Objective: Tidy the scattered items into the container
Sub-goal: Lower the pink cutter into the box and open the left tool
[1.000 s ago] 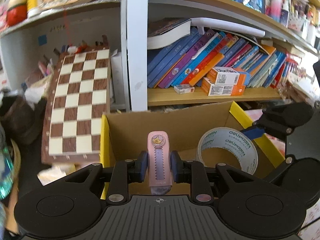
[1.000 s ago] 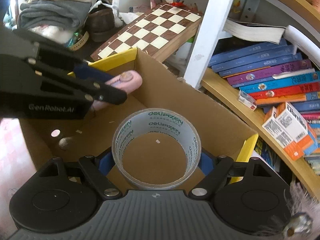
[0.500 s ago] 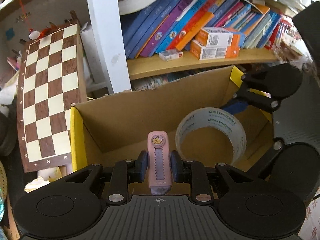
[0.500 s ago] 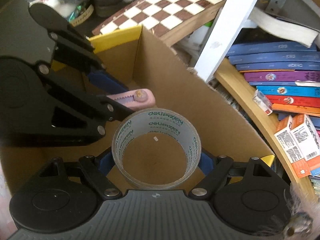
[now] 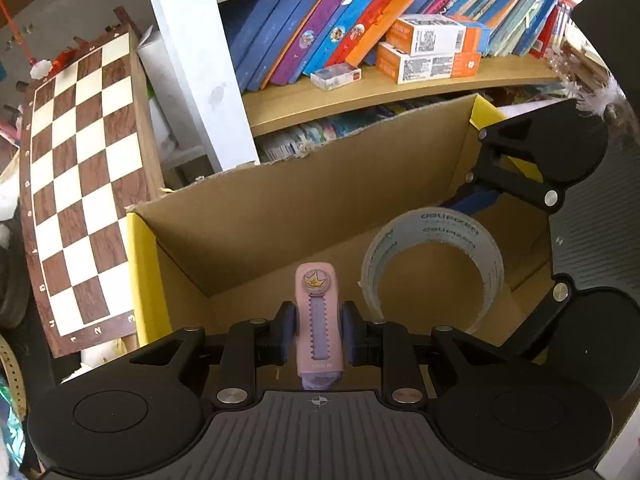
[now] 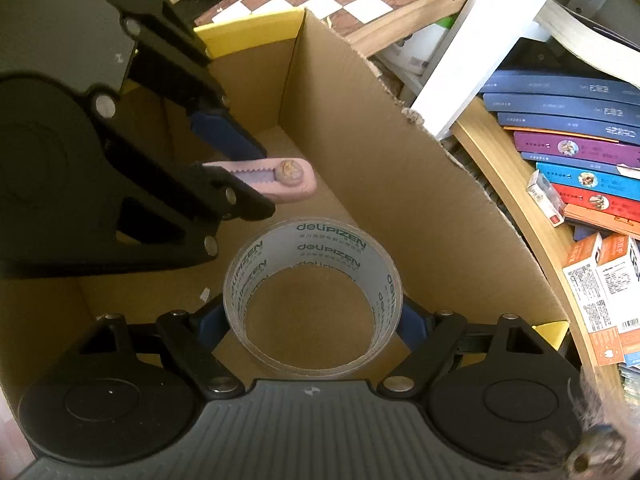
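An open cardboard box (image 5: 280, 216) (image 6: 400, 184) with yellow flaps lies below both grippers. My left gripper (image 5: 318, 330) is shut on a pink utility knife (image 5: 318, 320) with a crown button, pointing down into the box. In the right wrist view the same pink knife (image 6: 280, 178) shows at the left, held in the left gripper (image 6: 240, 172). My right gripper (image 6: 312, 320) is shut on a roll of clear tape (image 6: 312, 296) printed with green letters, held across its width inside the box. From the left wrist view the tape roll (image 5: 432, 264) hangs at the right.
A brown-and-white chessboard (image 5: 80, 184) leans against the box's left side. Behind the box stands a white shelf post (image 5: 192, 64) and a wooden shelf (image 5: 380, 88) with leaning books and orange cartons (image 5: 428, 56). The box floor (image 6: 312, 200) is bare cardboard.
Both grippers have sunk lower and tipped further down into the box, each keeping its hold. The box walls now fill more of both views.
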{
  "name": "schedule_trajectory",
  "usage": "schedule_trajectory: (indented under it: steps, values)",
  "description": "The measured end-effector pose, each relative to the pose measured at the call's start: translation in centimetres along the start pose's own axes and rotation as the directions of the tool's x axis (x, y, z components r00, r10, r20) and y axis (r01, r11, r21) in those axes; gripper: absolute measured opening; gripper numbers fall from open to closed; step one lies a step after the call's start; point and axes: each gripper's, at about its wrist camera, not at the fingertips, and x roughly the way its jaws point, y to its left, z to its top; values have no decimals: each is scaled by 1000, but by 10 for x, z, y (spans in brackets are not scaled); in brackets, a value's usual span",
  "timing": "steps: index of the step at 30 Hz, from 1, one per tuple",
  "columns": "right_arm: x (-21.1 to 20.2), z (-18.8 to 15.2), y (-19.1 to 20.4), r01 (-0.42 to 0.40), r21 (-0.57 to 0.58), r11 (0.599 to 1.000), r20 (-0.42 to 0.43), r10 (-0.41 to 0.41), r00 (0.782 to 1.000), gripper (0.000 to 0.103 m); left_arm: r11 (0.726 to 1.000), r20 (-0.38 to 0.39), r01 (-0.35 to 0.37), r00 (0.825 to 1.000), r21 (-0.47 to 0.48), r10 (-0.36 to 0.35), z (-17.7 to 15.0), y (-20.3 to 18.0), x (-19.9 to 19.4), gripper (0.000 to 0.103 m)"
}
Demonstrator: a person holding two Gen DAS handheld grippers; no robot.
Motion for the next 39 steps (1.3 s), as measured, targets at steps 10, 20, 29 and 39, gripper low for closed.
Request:
schedule_trajectory:
  steps: [10, 20, 29, 39]
  values:
    - [3, -2, 2, -13, -12, 1000, -29, 13, 999, 83, 999, -57, 45, 997, 9, -45, 4, -1, 6, 24]
    - [4, -4, 4, -29, -22, 999, -55, 28, 998, 83, 999, -55, 44, 998, 24, -42, 2, 0, 7, 24]
    - [3, -7, 6, -27, -27, 999, -59, 26, 998, 83, 999, -46, 22, 999, 25, -21, 2, 1, 7, 35]
    - [1, -11, 9, -20, -25, 999, -63, 19, 998, 83, 1000, -41, 11, 999, 27, -9, -1, 2, 8, 39]
